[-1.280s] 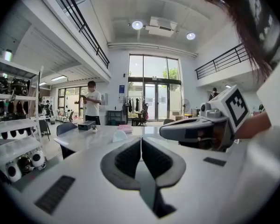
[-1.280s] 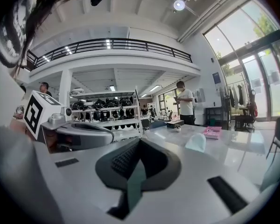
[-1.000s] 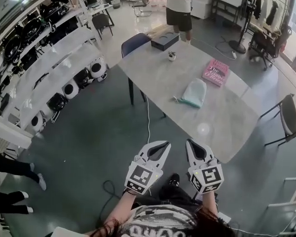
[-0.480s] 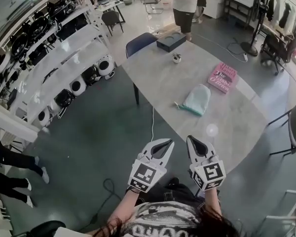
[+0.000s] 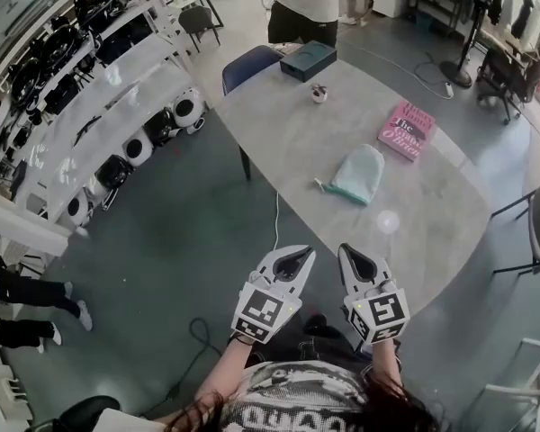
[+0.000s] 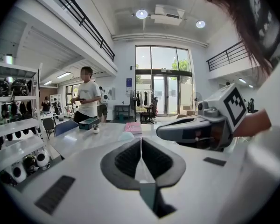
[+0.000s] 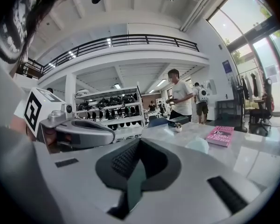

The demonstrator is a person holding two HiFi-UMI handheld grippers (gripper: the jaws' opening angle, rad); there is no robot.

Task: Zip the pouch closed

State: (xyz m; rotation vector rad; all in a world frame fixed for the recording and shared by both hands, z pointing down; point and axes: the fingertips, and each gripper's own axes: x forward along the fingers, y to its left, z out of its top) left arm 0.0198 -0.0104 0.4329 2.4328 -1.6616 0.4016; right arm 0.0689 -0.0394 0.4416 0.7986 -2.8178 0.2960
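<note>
Left hand-held gripper (image 5: 295, 259) and right hand-held gripper (image 5: 349, 259): both clenched on nothing, side by side before me, just short of the counter (image 5: 288, 133). The mint pouch (image 5: 358, 173) lies flat mid-counter, well apart from them; the small tab at its near corner is perhaps the zip pull. A pink book (image 5: 409, 130) lies beyond.

Left gripper (image 6: 141, 146): jaws were pressed together with nothing between them.
Right gripper (image 6: 164, 131): sat alongside at the right, its marker cube uppermost.
Worktop (image 6: 79, 141): pale grey, stretched ahead.
Pouch (image 6: 126, 135): pale mint, lay mid-worktop, well apart from both grippers.
Book (image 6: 133, 127): pink, just beyond the pouch.
Box (image 6: 88, 123): dark, at the worktop's far left end.
Cup (image 6: 96, 129): small, beside the box.
Person (image 6: 87, 97): stood behind that end.
</note>
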